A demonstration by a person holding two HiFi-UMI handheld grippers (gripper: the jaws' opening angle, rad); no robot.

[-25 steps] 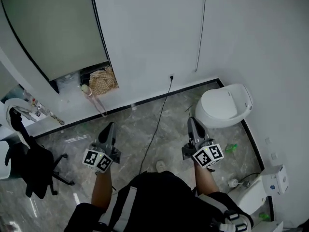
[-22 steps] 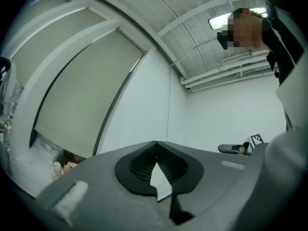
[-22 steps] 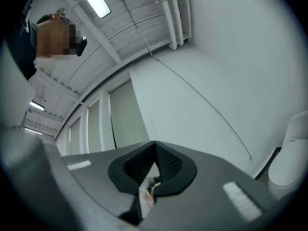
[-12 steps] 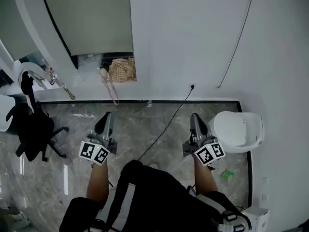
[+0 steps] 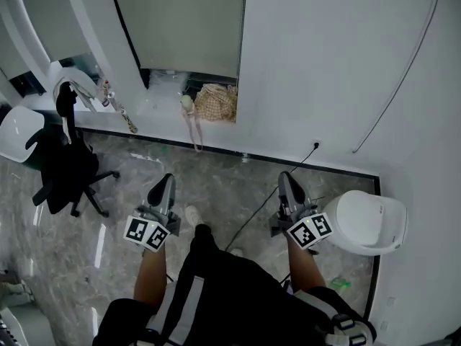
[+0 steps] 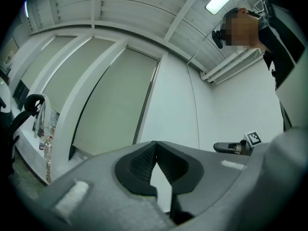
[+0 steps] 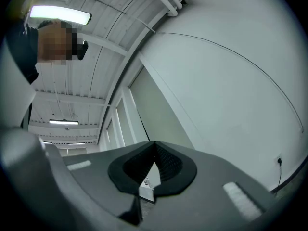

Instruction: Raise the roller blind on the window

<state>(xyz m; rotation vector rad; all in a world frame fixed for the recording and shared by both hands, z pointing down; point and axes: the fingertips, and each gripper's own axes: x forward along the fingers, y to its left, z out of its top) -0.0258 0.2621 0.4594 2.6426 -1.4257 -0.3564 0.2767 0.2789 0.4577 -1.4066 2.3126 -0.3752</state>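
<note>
The roller blind (image 5: 184,20) is a grey-green sheet hanging low over the window at the top of the head view, with a dark gap under its bottom edge. It also shows in the left gripper view as the roller blind (image 6: 113,105) and in the right gripper view as the roller blind (image 7: 156,112). A thin cord (image 5: 407,67) hangs down the white wall to the right. My left gripper (image 5: 163,184) and right gripper (image 5: 285,180) are held out in front of the person, well short of the window. Both are shut with nothing between the jaws, as the left gripper (image 6: 155,149) and right gripper (image 7: 154,149) show close up.
A black office chair (image 5: 68,171) stands at the left on the marble floor. A white round container (image 5: 367,222) sits by the right wall. A checked bag (image 5: 218,101) lies on the window sill (image 5: 155,114). A black cable (image 5: 270,200) runs from a wall socket (image 5: 315,144) across the floor.
The head view has swung: window and chair have slid right and nearer the centre, the white container has moved down and right. Both grippers stay shut and empty in front of the person.
</note>
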